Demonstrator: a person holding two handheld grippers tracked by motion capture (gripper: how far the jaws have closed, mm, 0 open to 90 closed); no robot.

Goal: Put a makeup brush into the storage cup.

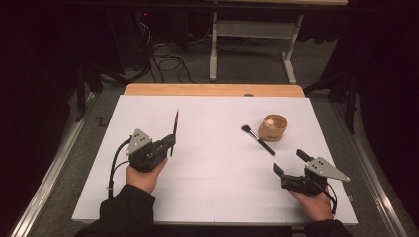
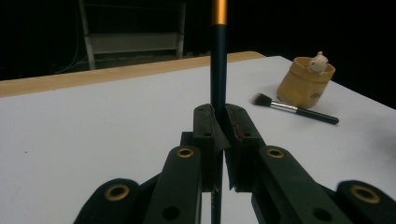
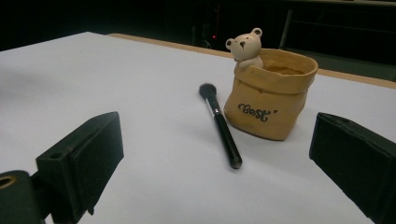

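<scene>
Pencil [image 2: 218, 70]: a thin dark shaft with an orange-gold band near its upper end, clamped upright between the jaws of the left gripper [image 2: 218, 135], which are closed tight on it. In the left gripper view the shaft rises straight out of the jaw gap and runs off the top edge; a short length also shows below the pads. The high view shows the same pencil [image 1: 175, 129] as a slim dark stick standing just beyond the left gripper [image 1: 170, 143], its tip pointing away from the hand, above the white sheet [image 1: 212, 163]. Right gripper [image 1: 291, 163] has its jaws spread wide, with nothing between them. In the right gripper view, between and beyond those open jaws, lie a makeup brush [image 3: 220, 126] with black handle and dark bristles, and just beside it a tan pot [image 3: 271, 95] shaped like a sack, with a small bear figure on its rim and dark lettering on its front. That lettering is unreadable in the high view, where brush [image 1: 258, 139] and pot [image 1: 272, 127] sit ahead of the right jaws. The left gripper view shows both far off to the right of its jaws.
</scene>
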